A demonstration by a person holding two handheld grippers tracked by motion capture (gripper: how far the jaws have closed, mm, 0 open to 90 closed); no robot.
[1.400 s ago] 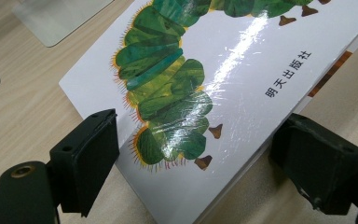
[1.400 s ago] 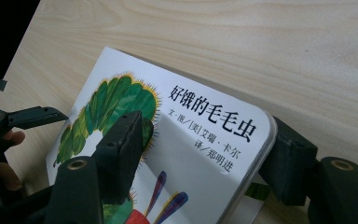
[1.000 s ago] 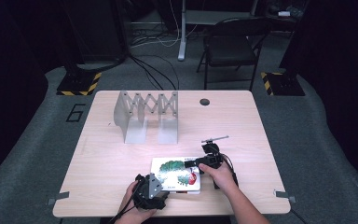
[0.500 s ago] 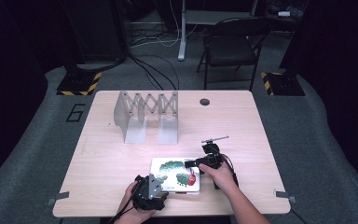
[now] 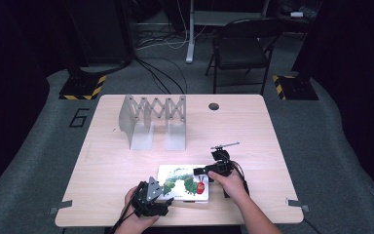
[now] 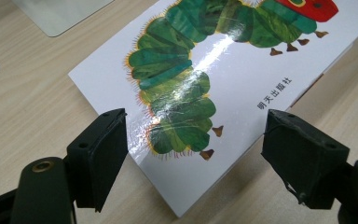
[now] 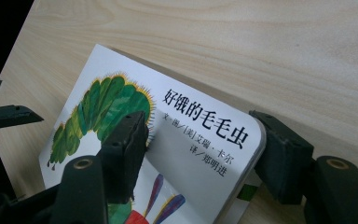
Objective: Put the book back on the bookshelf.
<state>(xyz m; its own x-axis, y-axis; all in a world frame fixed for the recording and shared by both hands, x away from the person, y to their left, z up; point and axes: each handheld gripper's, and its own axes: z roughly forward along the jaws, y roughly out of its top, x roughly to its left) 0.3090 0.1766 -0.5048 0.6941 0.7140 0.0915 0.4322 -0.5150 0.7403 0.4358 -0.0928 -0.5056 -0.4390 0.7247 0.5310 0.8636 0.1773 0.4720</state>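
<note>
Right gripper view: right tool (image 7: pixel 200 154) grips the book (image 7: pixel 182 154) corner, cover cut off below; left tool (image 6: pixel 200 158) wide, closing.

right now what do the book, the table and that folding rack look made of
Book: glossy coated board, going by the glare streak and thick rounded corner. Table: pale wood or wood-look laminate, matte, with visible grain. Folding rack: likely grey metal, thin flat plates with a dull sheen, though plastic is possible.

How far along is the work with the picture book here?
Early. The picture book lies closed on the table. The right claw straddles a corner of it; the left claw, jaws just closing, brackets the opposite corner without touching. Lifting it, perhaps toward the metal rack, remains.
</note>
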